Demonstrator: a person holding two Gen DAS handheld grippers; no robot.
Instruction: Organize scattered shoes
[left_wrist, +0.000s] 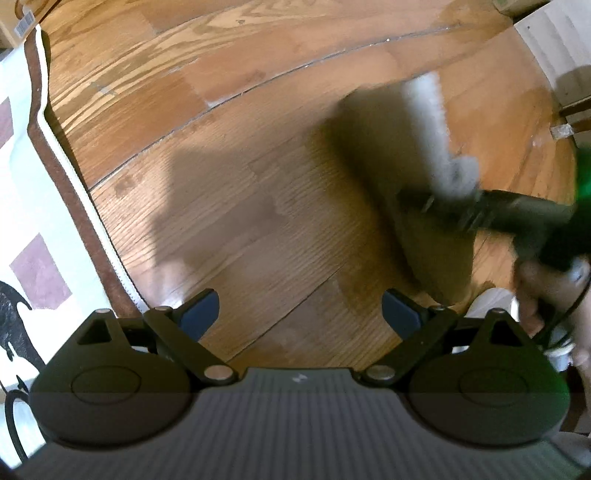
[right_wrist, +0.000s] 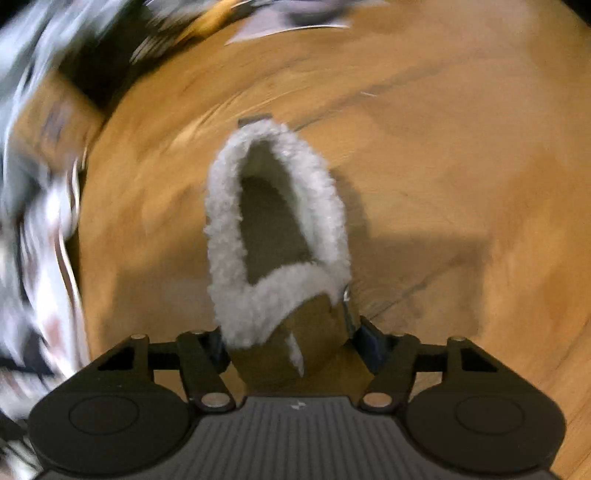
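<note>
Slipper (right_wrist: 280, 236), tan suede with a fluffy white fleece collar, ran lengthwise straight away from the right gripper (right_wrist: 291, 345) in the right wrist view, toe end tucked down between the fingers and heel end pointing off across the wooden floor (right_wrist: 461, 166). Both pads looked pressed against the sides of the toe, so I'd call that a grip on it, though everything around was smeared with motion blur. From the left wrist view the same slipper (left_wrist: 424, 122) showed up as a blurry streak off to the right, angled up and down in the picture, with the right gripper (left_wrist: 443, 203) on its lower end and a hand (left_wrist: 539, 291) behind that. Left gripper (left_wrist: 301, 314) pointed steeply down at bare floor (left_wrist: 258, 147), fingers spread wide with nothing between them, a cream rug (left_wrist: 44, 206) with a brown border just to its left.
</note>
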